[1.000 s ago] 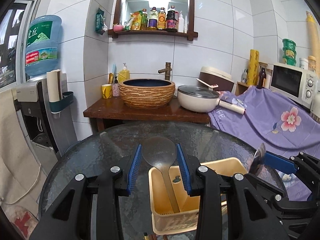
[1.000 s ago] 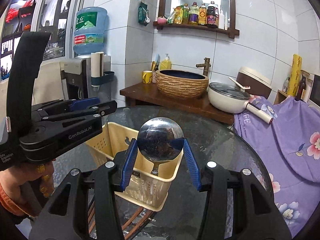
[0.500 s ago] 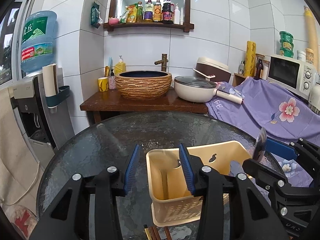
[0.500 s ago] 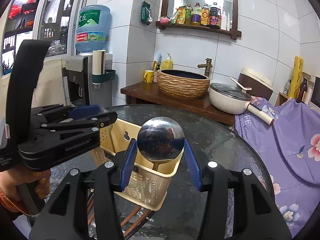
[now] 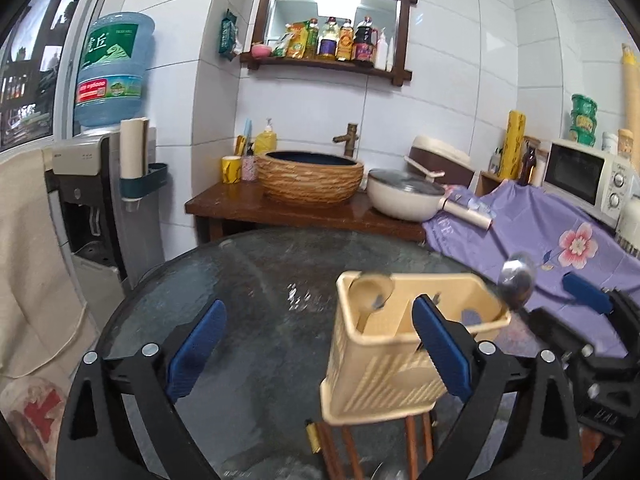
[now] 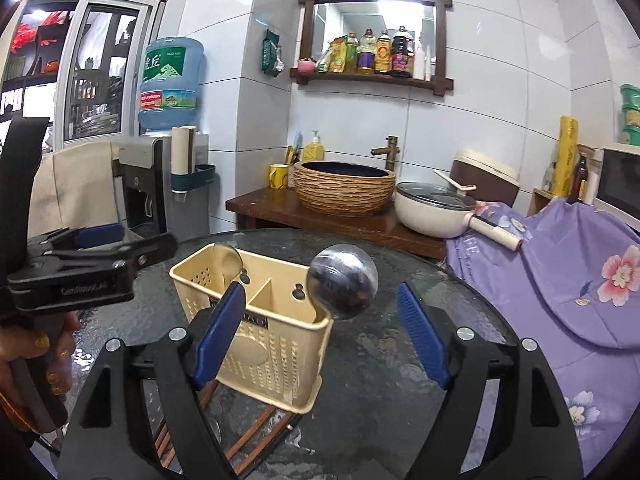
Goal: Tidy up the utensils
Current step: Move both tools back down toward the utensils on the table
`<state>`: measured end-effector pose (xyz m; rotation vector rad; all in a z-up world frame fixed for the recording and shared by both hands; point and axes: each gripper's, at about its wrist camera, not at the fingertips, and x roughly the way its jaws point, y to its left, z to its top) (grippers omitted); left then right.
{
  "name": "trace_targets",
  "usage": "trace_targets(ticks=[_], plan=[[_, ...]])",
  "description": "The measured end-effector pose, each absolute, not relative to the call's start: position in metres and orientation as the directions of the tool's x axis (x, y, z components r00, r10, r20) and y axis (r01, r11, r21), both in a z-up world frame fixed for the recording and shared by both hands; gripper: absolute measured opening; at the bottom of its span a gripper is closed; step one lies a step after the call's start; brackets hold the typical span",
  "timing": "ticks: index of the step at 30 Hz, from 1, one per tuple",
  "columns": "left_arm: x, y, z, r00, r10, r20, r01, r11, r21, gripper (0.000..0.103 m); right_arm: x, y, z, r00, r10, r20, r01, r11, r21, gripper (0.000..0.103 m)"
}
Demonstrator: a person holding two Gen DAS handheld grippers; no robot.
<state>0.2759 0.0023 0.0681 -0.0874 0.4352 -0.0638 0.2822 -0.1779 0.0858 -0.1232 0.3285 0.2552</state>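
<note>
My left claw [image 5: 316, 344] is spread wide, its jaws having just been opening, nothing between the pads. To its right the basket [image 6: 256, 320] stands on the glass table [image 5: 248, 280], a beige spoon [image 5: 370, 292] leaning in its left compartment, a steel ladle [image 6: 342, 280] in its right. Chopsticks [image 6: 244, 436] lie under the basket. My right claw [image 6: 320, 332], jaws also just opened, holds nothing.

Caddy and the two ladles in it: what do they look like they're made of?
Caddy: cream plastic, apparently, matte, with moulded perforated walls. Round ladle: likely polished steel, mirror-bright and reflecting the room. Tan ladle: dull, no glare, probably plastic or wood; too blurred to settle.
</note>
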Motion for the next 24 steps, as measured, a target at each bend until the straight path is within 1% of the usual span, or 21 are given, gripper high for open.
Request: trace_targets(ticks=[4,5,7,9,10,12,13,14,15,18,20,24], plan=[[0.260,0.013,0.048,0.862,-0.045,-0.505,0.003,0.996,-0.084,0.092,0.265,-0.181,0.076,0.899,0.209,-0.385,-0.255,0.964,-0.070,0.078],[0.256,0.015,0.041,0.848,-0.040,-0.528,-0.002,0.997,-0.078,0.092,0.262,-0.179,0.067,0.879,0.207,-0.429,-0.260,0.963,-0.067,0.078],[0.247,0.016,0.024,0.815,-0.026,-0.578,-0.005,0.999,-0.052,0.092,0.258,-0.178,0.053,0.850,0.211,-0.482,-0.267,0.962,-0.051,0.078],[0.241,0.015,0.011,0.790,-0.014,-0.613,-0.004,1.000,-0.027,0.085,0.255,-0.176,0.032,0.810,0.207,-0.548,-0.271,0.962,-0.037,0.078],[0.237,0.015,0.004,0.775,-0.014,-0.632,0.003,1.000,-0.019,0.083,0.254,-0.175,0.024,0.798,0.203,-0.567,-0.270,0.962,-0.034,0.078],[0.231,0.015,-0.011,0.745,-0.028,-0.666,0.020,1.000,-0.020,0.076,0.251,-0.173,0.004,0.763,0.194,-0.616,-0.262,0.965,-0.021,0.078],[0.228,0.015,-0.019,0.729,-0.034,-0.684,0.020,0.999,-0.028,0.074,0.250,-0.173,-0.004,0.750,0.197,-0.631,-0.261,0.965,-0.009,0.078],[0.226,0.015,-0.023,0.720,-0.036,-0.693,0.021,0.999,-0.031,0.071,0.248,-0.173,-0.014,0.727,0.202,-0.657,-0.260,0.966,0.009,0.076],[0.225,0.015,-0.031,0.705,-0.042,-0.708,0.024,0.999,-0.036,0.068,0.247,-0.172,-0.022,0.713,0.200,-0.672,-0.258,0.966,0.013,0.072],[0.221,0.014,-0.045,0.672,-0.064,-0.738,0.036,0.998,-0.053,0.062,0.243,-0.168,-0.041,0.682,0.180,-0.709,-0.248,0.969,0.007,0.070],[0.216,0.009,-0.050,0.663,-0.075,-0.744,0.049,0.997,-0.057,0.062,0.240,-0.165,-0.050,0.663,0.182,-0.726,-0.251,0.968,0.014,0.068],[0.213,0.000,-0.053,0.660,-0.084,-0.747,0.074,0.996,-0.047,0.062,0.239,-0.161,-0.057,0.650,0.176,-0.739,-0.247,0.969,0.015,0.067]])
